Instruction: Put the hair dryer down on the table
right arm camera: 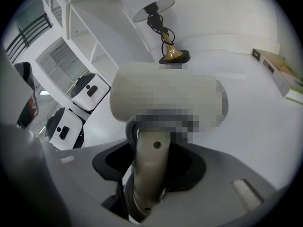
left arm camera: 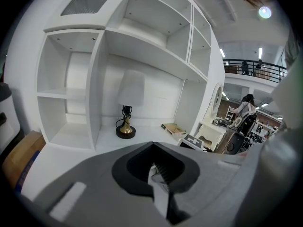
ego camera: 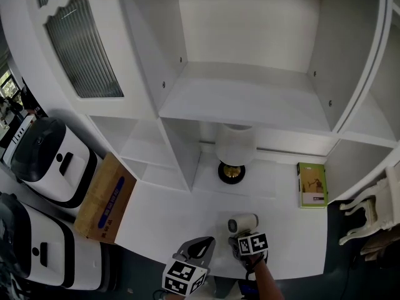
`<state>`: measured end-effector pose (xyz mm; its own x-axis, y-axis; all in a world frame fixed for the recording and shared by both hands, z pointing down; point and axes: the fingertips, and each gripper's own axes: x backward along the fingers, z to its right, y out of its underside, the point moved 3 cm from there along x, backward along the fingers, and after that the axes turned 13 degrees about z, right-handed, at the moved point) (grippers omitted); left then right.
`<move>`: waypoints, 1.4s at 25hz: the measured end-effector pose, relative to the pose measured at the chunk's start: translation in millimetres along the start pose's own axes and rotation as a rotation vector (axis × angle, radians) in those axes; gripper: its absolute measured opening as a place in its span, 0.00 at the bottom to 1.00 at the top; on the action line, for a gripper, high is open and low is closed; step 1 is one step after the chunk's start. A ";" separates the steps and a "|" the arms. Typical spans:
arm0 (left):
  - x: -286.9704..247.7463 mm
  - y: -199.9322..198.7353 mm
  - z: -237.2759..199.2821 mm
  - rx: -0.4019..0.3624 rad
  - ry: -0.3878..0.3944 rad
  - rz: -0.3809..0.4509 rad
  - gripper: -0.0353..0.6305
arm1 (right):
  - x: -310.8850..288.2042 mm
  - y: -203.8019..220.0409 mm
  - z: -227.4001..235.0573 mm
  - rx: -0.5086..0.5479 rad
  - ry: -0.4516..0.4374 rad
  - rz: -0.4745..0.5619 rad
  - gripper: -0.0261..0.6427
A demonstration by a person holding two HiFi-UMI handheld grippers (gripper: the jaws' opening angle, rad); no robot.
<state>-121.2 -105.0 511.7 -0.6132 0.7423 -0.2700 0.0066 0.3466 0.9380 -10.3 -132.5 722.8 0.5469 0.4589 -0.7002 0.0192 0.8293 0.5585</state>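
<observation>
Far left in the head view, two white-and-black rounded appliances (ego camera: 55,162) stand on the floor beside a brown cardboard box (ego camera: 103,200) that leans against the white shelving unit (ego camera: 244,99). The unit's flat white table (ego camera: 169,220) runs across the lower middle. At its front edge the left gripper (ego camera: 201,247) hangs over the table, and in its own view the grey jaws of the left gripper (left arm camera: 158,174) seem to be pressed together with nothing between them. At the back of the table stands a lamp with a white shade and brass foot (ego camera: 232,154). Just right of the left gripper, the right gripper (ego camera: 240,238) is clamped on the handle of the cream, barrel-shaped hair dryer (ego camera: 244,222), its barrel (right arm camera: 142,91) lying crosswise over the table. I cannot tell whether it touches the surface. Further right lie a green book (ego camera: 311,184) and a white carved chair (ego camera: 367,212).
</observation>
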 end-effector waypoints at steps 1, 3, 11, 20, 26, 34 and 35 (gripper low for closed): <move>-0.4 0.3 -0.3 0.000 0.001 -0.001 0.05 | -0.3 0.1 0.3 -0.003 -0.001 -0.003 0.37; -1.2 0.7 -0.3 0.000 0.005 -0.001 0.05 | -0.7 0.1 0.7 -0.009 -0.001 -0.008 0.37; -2.0 1.6 0.1 -0.004 0.021 -0.005 0.05 | -3.3 0.3 -2.0 0.026 0.040 -0.040 0.37; 0.2 0.7 -4.2 -0.010 0.028 -0.004 0.05 | -5.4 0.5 -4.1 0.069 0.099 -0.070 0.38; 4.1 1.6 -8.7 -0.014 0.031 -0.008 0.05 | -8.0 0.9 -6.8 0.104 0.132 -0.087 0.38; 11.0 3.5 -17.1 -0.013 0.022 -0.008 0.05 | -16.4 4.6 -10.4 0.148 0.149 -0.111 0.39; 12.0 3.8 -18.2 -0.012 0.021 -0.008 0.06 | -17.3 5.0 -10.9 0.151 0.150 -0.114 0.39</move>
<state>-143.0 -105.2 515.9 -0.6293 0.7275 -0.2734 -0.0081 0.3456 0.9383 -28.8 -132.8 732.9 0.4037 0.4165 -0.8146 0.2045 0.8267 0.5241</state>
